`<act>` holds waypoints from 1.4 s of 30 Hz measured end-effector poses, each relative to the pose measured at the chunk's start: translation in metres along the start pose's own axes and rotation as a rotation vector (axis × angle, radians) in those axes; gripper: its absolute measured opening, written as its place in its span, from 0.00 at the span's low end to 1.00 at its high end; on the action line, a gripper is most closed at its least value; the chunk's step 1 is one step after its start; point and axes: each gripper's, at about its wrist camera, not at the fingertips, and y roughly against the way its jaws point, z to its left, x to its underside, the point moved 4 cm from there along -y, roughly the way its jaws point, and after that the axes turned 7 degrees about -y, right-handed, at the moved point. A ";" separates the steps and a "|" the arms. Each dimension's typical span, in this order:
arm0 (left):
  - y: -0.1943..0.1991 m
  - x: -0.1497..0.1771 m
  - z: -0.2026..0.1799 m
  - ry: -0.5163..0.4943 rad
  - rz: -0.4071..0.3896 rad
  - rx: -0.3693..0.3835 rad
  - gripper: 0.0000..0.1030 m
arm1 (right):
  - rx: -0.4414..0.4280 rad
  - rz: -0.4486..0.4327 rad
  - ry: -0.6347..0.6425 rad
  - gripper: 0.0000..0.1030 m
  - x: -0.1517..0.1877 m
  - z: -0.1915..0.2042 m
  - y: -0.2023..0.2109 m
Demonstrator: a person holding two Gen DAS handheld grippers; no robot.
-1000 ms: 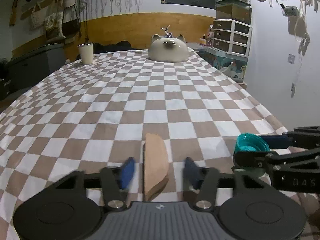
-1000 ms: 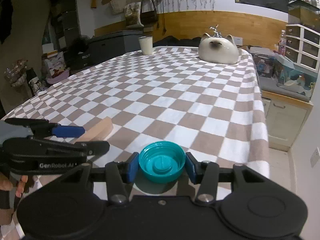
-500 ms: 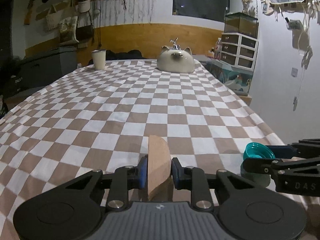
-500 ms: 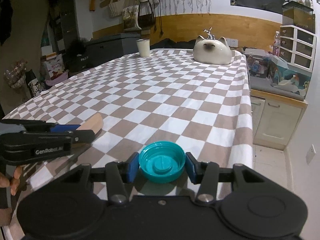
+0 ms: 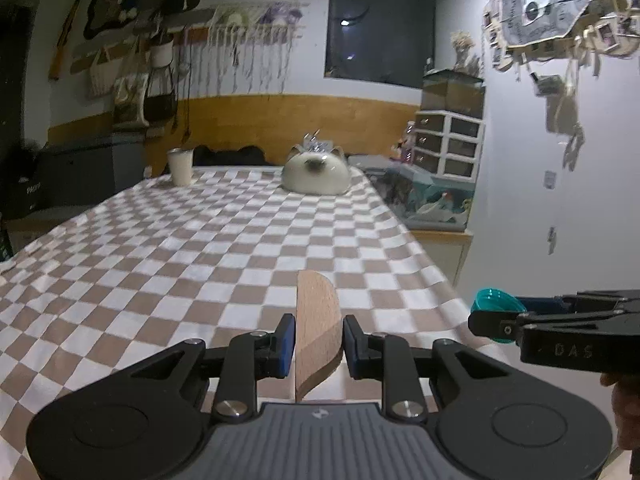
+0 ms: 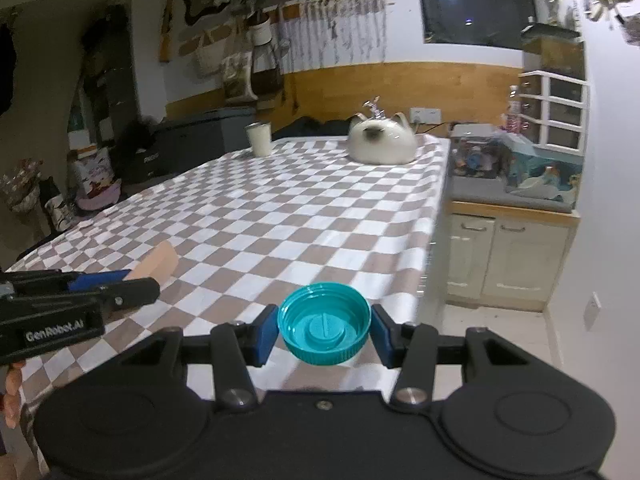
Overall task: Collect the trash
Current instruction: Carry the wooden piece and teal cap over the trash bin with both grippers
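Left wrist view: the left tongs [image 5: 318,344] pinch a half-round wooden piece [image 5: 317,320] on edge, lifted above the near end of the checkered bench [image 5: 208,248]. The right tongs [image 5: 486,312] enter from the right, carrying a teal cap [image 5: 494,300].

Right wrist view: the right tongs [image 6: 325,330] clamp the teal cap [image 6: 325,326], open side up, over the bench's [image 6: 304,208] near right corner. A cat-shaped ceramic pot [image 6: 382,142] and a cup [image 6: 260,139] stand at the far end.
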 end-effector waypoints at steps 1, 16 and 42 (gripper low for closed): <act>0.003 -0.002 -0.006 -0.004 -0.010 0.005 0.26 | 0.007 -0.005 -0.005 0.48 0.000 -0.004 0.005; 0.013 -0.012 -0.118 -0.062 -0.086 0.134 0.26 | 0.147 -0.091 -0.077 0.48 0.009 -0.097 0.086; -0.101 0.059 -0.302 -0.130 0.106 0.453 0.26 | 0.449 0.027 -0.277 0.48 0.096 -0.277 0.106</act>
